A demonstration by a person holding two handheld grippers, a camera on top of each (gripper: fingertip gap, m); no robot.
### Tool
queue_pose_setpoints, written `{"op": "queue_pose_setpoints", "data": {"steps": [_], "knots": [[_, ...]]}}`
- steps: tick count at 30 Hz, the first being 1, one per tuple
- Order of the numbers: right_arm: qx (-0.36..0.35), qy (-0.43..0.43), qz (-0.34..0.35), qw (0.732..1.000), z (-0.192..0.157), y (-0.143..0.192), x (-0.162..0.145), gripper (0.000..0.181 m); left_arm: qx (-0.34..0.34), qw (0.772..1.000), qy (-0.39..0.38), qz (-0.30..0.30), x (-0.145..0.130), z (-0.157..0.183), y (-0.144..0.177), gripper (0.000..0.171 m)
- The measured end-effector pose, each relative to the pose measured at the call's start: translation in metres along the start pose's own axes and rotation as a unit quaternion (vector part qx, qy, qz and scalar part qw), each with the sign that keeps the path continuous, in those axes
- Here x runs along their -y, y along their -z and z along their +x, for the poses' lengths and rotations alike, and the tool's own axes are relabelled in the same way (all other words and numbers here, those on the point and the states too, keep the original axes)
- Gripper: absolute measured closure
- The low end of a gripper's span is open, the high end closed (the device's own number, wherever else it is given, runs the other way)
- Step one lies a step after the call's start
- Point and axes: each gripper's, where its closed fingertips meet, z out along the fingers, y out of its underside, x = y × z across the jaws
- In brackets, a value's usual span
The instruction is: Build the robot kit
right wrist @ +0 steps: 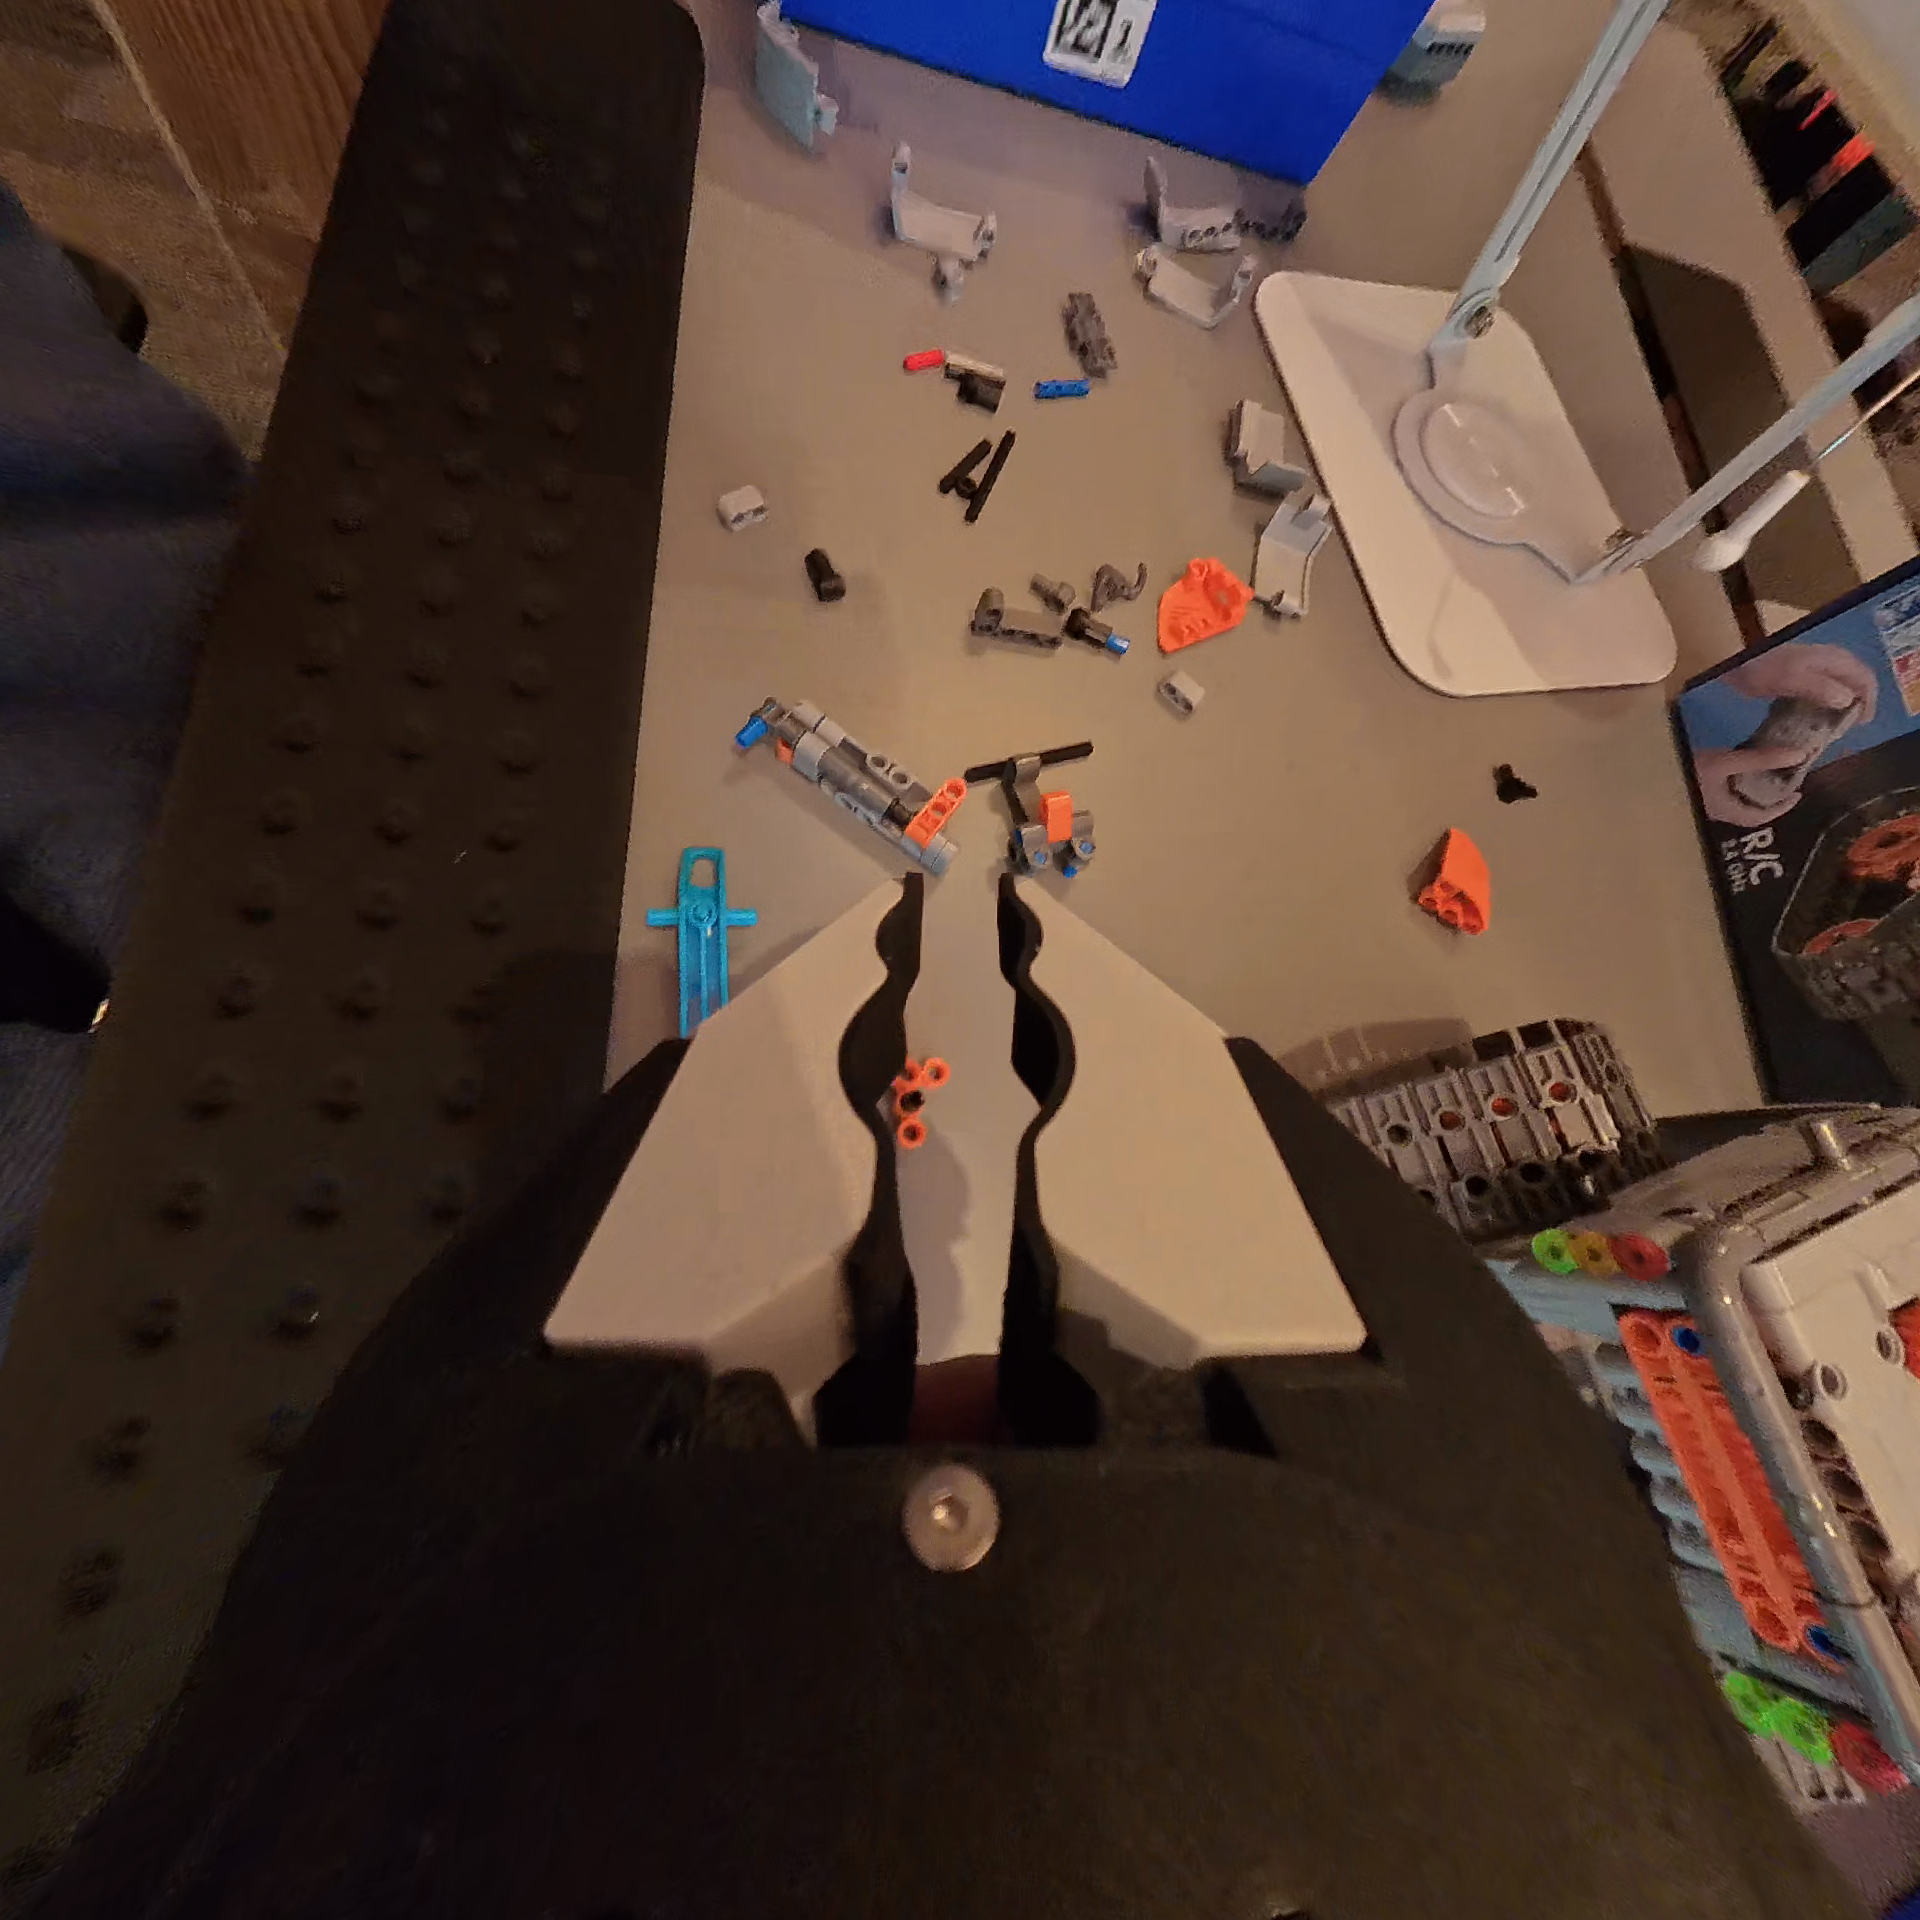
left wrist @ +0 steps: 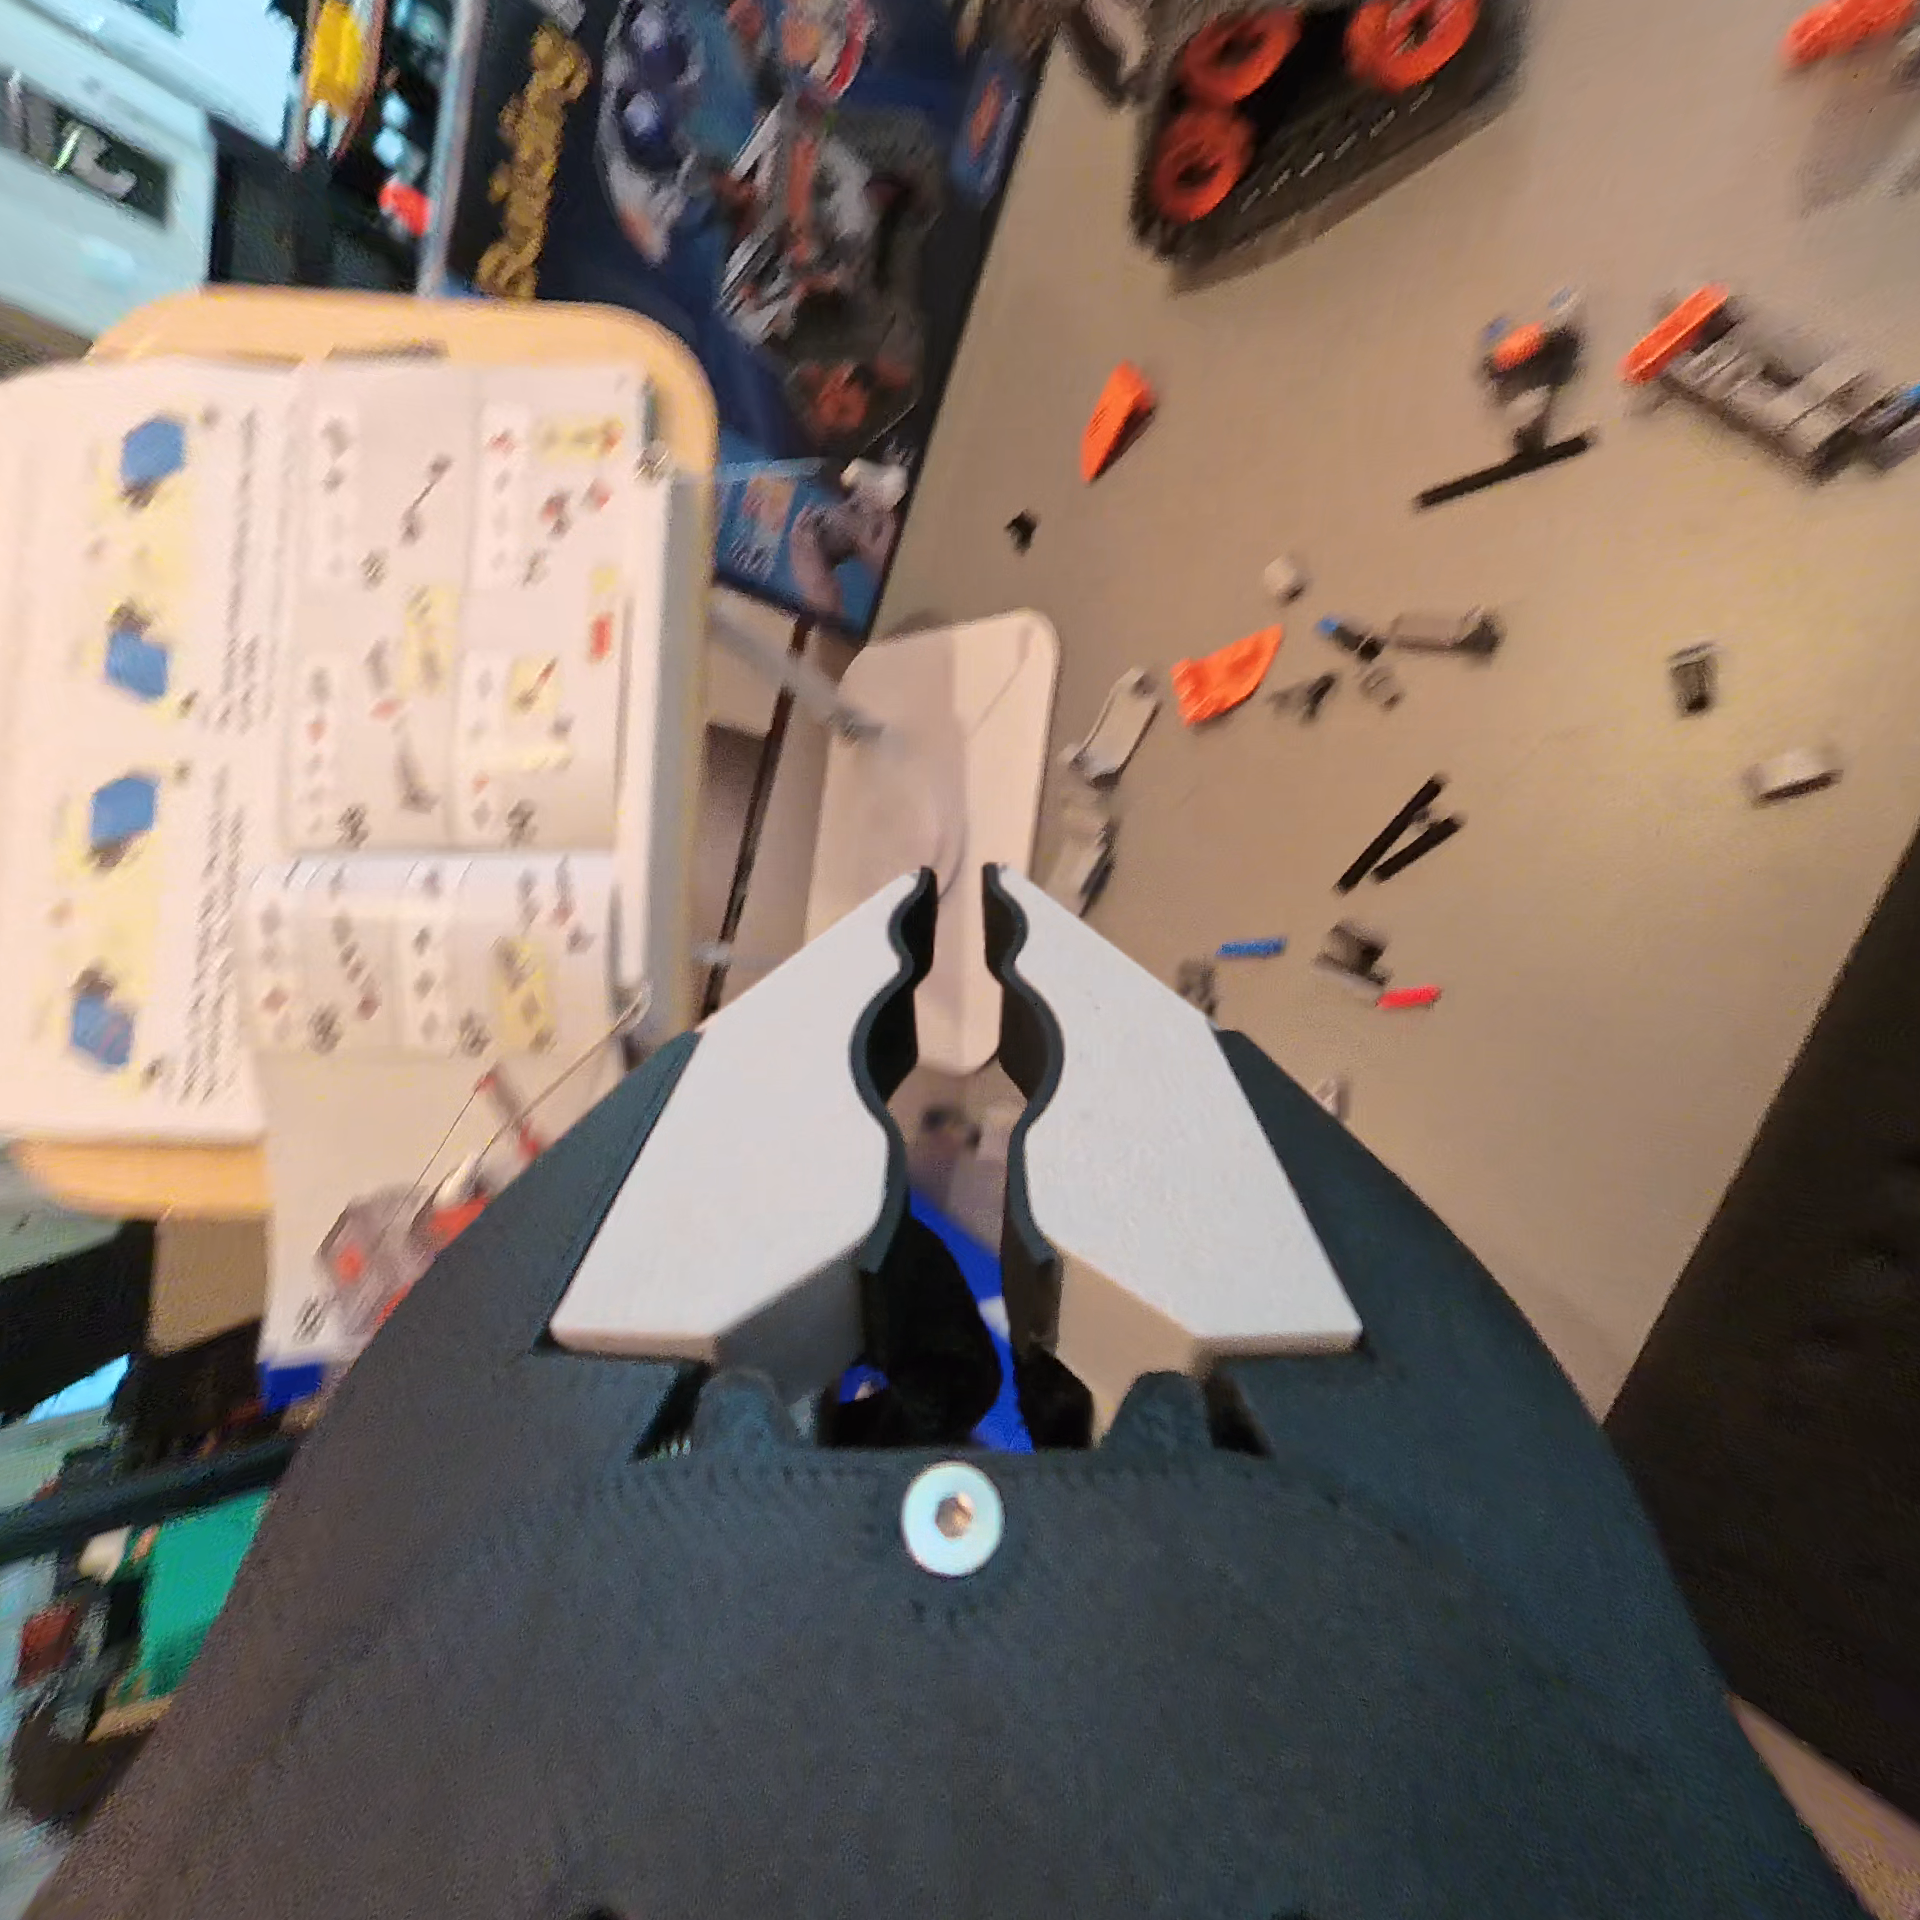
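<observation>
The right hand-held gripper (right wrist: 956,883) hovers released over a small orange connector piece (right wrist: 914,1101) on the bench (right wrist: 1195,935) (holding nothing). The left hand-held gripper (left wrist: 958,878) is released too, empty, before a white stand base (left wrist: 956,717).

- Two orange wedge panels (right wrist: 1202,605) (right wrist: 1455,879) on the bench (right wrist: 1247,914).
- One turquoise tool (right wrist: 702,951).
- One white stand base (right wrist: 1455,623).
- One blue box (right wrist: 1226,73).

Left view motion-blurred, right view dim
</observation>
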Motion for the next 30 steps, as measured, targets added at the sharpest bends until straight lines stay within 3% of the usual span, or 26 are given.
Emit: {"op": "queue_pose_setpoints", "data": {"steps": [7, 13, 24, 30], "knots": [[-0.029, -0.022, 0.037, 0.999, 0.020, -0.006, -0.017, 0.170, 0.060, 0.993, 0.058, -0.082, -0.086, -0.048, 0.044, 0.165], [-0.035, -0.043, 0.047, 0.997, 0.033, 0.000, -0.035, 0.170, 0.068, 0.984, 0.094, -0.132, -0.143, -0.055, 0.068, 0.163], [-0.035, -0.041, 0.036, 0.998, 0.035, -0.004, -0.037, 0.169, 0.046, 0.983, 0.103, -0.143, -0.181, -0.031, 0.086, 0.162], [-0.029, -0.042, 0.031, 0.998, 0.031, -0.007, -0.035, 0.169, -0.002, 0.993, 0.072, -0.094, -0.141, 0.001, 0.082, 0.162]]}}
